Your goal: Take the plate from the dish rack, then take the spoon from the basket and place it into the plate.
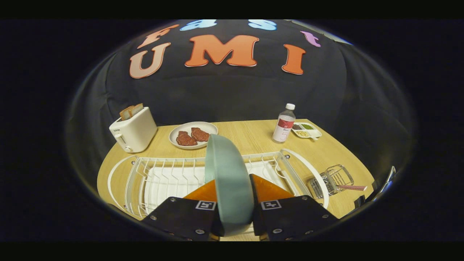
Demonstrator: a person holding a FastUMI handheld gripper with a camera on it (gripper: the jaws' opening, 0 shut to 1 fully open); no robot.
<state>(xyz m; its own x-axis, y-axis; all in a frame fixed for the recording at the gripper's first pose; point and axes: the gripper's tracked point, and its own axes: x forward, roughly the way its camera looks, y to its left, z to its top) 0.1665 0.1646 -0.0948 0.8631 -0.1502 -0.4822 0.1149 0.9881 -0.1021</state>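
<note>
The gripper (233,203) holds the plate (227,181) on edge between its two fingers, one pressing on each face, so the tongs are closed on it. The plate stands upright and rises ahead of the fingers, its rim curving up over the middle of the dish rack (152,174). Whether its lower edge touches the rack's wires cannot be told.

The rack lies just beyond the fingers on the wooden table (253,136), a white wire frame with a white tray under it, its slots to the left of the plate bare. To the right of the rack, near the table's edge, a small wire basket (335,179) lies tilted, and the spoon (352,187) sticks out of it with its patterned handle pointing right.

Farther back, a white toaster (135,132) with slices in its slots stands at the left rear corner, close to the table's edge. Beside it sits a white dish (194,135) bearing two pieces of red meat, directly behind the held plate. At the right rear a clear bottle (284,125) with a white cap stands next to a small divided tray (306,130) of condiments.

Bare wood shows between the rack and the rear things, and also between the bottle and the basket on the right.
</note>
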